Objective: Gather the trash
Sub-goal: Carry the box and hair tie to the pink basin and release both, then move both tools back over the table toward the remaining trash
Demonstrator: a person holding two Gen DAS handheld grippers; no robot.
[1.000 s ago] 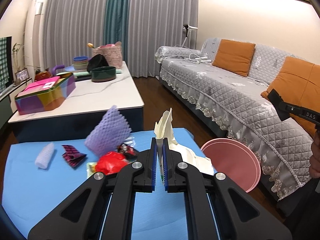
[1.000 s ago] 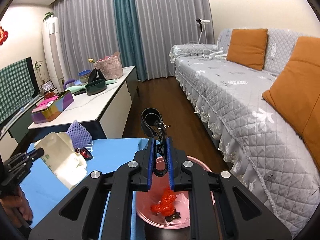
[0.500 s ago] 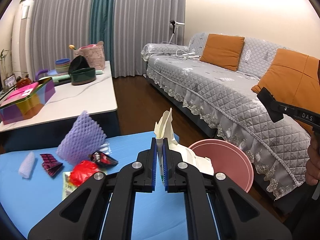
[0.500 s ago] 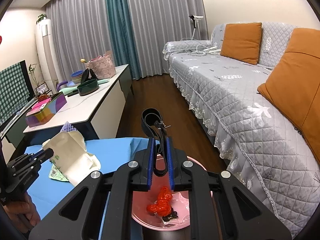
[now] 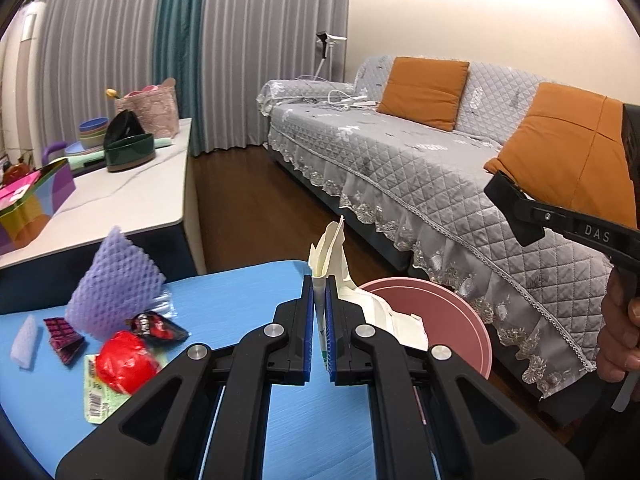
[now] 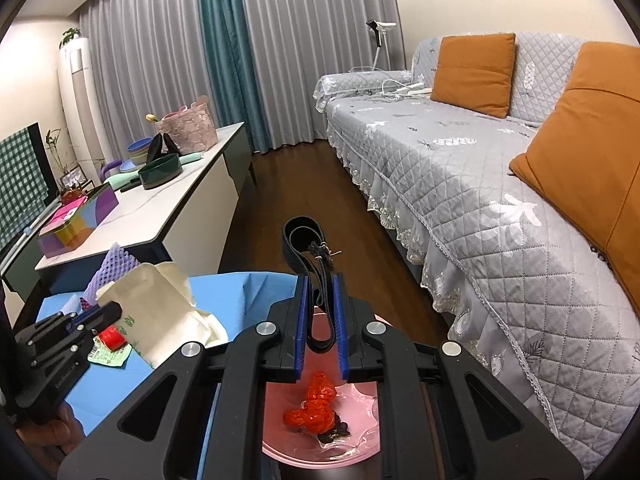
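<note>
Above the blue table (image 5: 248, 288), the left gripper (image 5: 320, 320) clamps a cream bag (image 6: 160, 312) beside the pink bin (image 5: 452, 304). Over that bin, the right gripper (image 6: 320, 320) pinches a black strap (image 6: 308, 248); red trash (image 6: 316, 408) lies inside.

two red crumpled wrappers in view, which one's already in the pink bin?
The red mesh-like wad under the right gripper lies inside the pink bin. The smoother red wrapper sits on the blue table, on a green label.

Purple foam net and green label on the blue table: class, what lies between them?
In the left wrist view, a dark snack wrapper and red crumpled plastic lie between the purple foam net and green label.
</note>
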